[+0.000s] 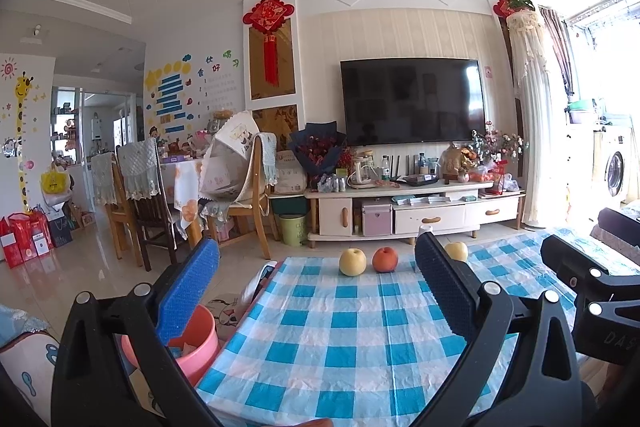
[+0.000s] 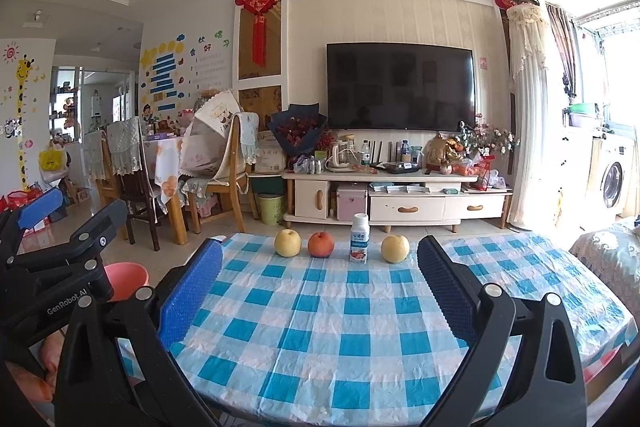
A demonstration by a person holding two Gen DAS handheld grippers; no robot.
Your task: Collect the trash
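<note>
A small white drink bottle [image 2: 359, 238] with a red and blue label stands upright at the far edge of the checked table [image 2: 340, 327], between a red apple [image 2: 320, 244] and a yellow pear [image 2: 395, 248]. In the left wrist view only its cap [image 1: 425, 229] shows above my right finger. A pink bucket [image 1: 192, 343] with scraps inside sits on the floor left of the table, also seen as a pink rim [image 2: 126, 279]. My left gripper [image 1: 316, 287] is open above the table's near left side. My right gripper [image 2: 320, 283] is open too, well short of the bottle.
Another yellow pear [image 2: 287, 243] stands left of the apple. Beyond the table are a TV cabinet [image 2: 396, 203], a green bin [image 2: 271, 207] and dining chairs [image 2: 224, 179]. A sofa edge [image 2: 612, 255] lies at the right. The left gripper's body [image 2: 60, 267] sits close on the left.
</note>
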